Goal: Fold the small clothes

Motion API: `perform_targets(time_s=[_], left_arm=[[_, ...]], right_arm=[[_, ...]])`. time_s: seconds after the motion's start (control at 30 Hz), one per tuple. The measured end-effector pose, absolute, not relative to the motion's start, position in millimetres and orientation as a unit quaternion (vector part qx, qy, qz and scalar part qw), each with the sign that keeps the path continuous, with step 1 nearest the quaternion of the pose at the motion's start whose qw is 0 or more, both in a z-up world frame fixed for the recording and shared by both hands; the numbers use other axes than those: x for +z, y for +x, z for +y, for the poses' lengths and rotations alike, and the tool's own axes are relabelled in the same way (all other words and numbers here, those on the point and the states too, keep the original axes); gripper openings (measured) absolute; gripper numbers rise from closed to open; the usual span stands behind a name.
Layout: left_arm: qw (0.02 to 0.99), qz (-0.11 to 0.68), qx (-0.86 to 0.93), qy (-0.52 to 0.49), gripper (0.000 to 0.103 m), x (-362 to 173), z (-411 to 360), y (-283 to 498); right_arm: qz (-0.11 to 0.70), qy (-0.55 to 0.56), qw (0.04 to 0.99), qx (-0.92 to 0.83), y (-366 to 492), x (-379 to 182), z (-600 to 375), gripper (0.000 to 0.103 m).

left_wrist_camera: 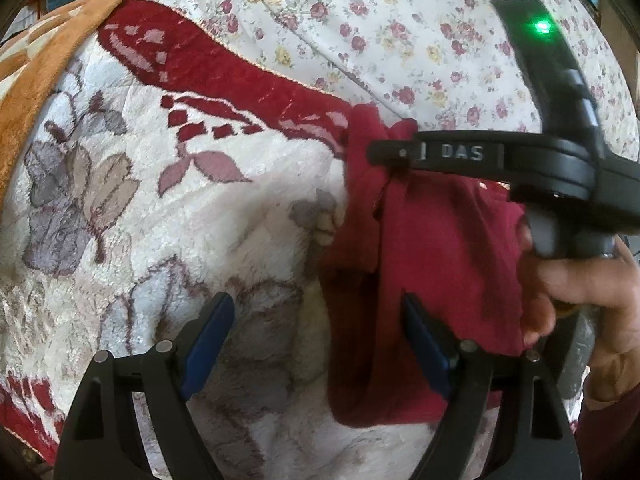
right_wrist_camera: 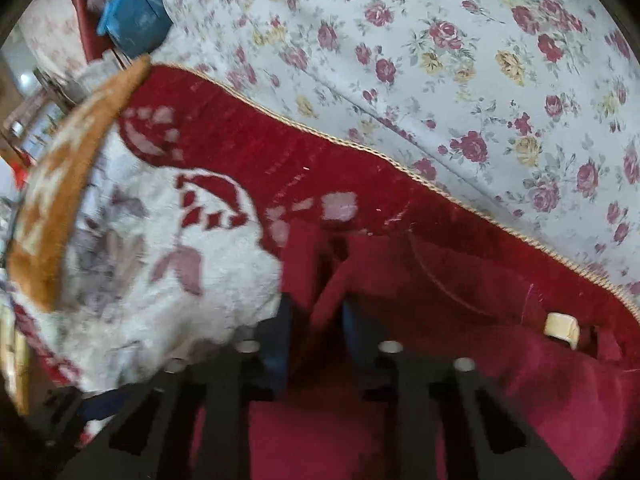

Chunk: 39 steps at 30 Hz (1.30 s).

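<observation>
A: One garment, dark red, lies on the plush blanket, at its red border beside the flowered sheet.

B: Who has hold of it?

A: The right gripper. Its jaws stand narrow and a fold of the cloth is pinched between the blue pads, though that view is blurred.

B: And the left gripper?

A: Its jaws stand wide over the blanket with nothing between them. The garment's edge lies against the right-hand finger.

B: Anything else nearby?

A: A hand grips the right tool's handle, and a pale tag shows on the garment.
</observation>
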<state>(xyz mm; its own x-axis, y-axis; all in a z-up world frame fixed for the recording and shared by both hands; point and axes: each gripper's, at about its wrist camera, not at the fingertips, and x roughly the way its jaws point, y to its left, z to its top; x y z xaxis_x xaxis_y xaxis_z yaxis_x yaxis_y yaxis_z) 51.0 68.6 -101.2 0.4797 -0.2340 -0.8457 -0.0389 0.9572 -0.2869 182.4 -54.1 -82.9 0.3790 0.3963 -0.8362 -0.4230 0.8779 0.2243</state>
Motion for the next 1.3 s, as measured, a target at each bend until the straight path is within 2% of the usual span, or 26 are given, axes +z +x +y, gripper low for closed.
perform_targets(time_s=[0.47, 0.5, 0.57, 0.63, 0.7, 0.73, 0.77, 0.8, 0.83, 1.23, 1.27, 1.3], left_arm=[[0.863, 0.466, -0.082, -0.179, 0.082, -102, 63, 73], [0.862, 0.464, -0.091, -0.182, 0.078, -102, 62, 73], [0.851, 0.471, -0.125, -0.198, 0.046, -102, 57, 74], [0.849, 0.47, -0.138, -0.197, 0.042, -100, 53, 74], [0.858, 0.461, -0.137, -0.179, 0.037, -95, 49, 71], [0.859, 0.46, -0.139, -0.177, 0.035, -94, 48, 70], [0.859, 0.46, -0.138, -0.176, 0.034, -94, 48, 69], [0.859, 0.46, -0.137, -0.177, 0.033, -94, 48, 69], [0.858, 0.461, -0.137, -0.179, 0.033, -94, 49, 69], [0.862, 0.461, -0.137, -0.161, 0.033, -91, 44, 65], [0.862, 0.463, -0.134, -0.157, 0.033, -91, 43, 65], [0.862, 0.464, -0.133, -0.155, 0.033, -92, 43, 66]], right_arm=[[0.485, 0.048, 0.827, 0.279, 172, -54, -87, 0.016], [0.485, 0.05, 0.827, 0.279, 172, -53, -90, 0.016], [0.486, 0.052, 0.826, 0.281, 172, -52, -93, 0.016], [0.49, 0.045, 0.824, 0.281, 171, -53, -92, 0.017], [0.49, 0.051, 0.825, 0.278, 172, -51, -94, 0.027], [0.492, 0.062, 0.823, 0.277, 173, -50, -96, 0.037], [0.497, 0.071, 0.821, 0.273, 175, -50, -97, 0.06], [0.5, 0.076, 0.819, 0.273, 176, -48, -96, 0.075], [0.502, 0.075, 0.817, 0.274, 176, -48, -93, 0.077], [0.562, -0.025, 0.79, 0.245, 203, -91, -27, 0.082], [0.555, -0.032, 0.795, 0.241, 201, -92, -28, 0.071], [0.546, -0.042, 0.805, 0.23, 200, -92, -32, 0.048]])
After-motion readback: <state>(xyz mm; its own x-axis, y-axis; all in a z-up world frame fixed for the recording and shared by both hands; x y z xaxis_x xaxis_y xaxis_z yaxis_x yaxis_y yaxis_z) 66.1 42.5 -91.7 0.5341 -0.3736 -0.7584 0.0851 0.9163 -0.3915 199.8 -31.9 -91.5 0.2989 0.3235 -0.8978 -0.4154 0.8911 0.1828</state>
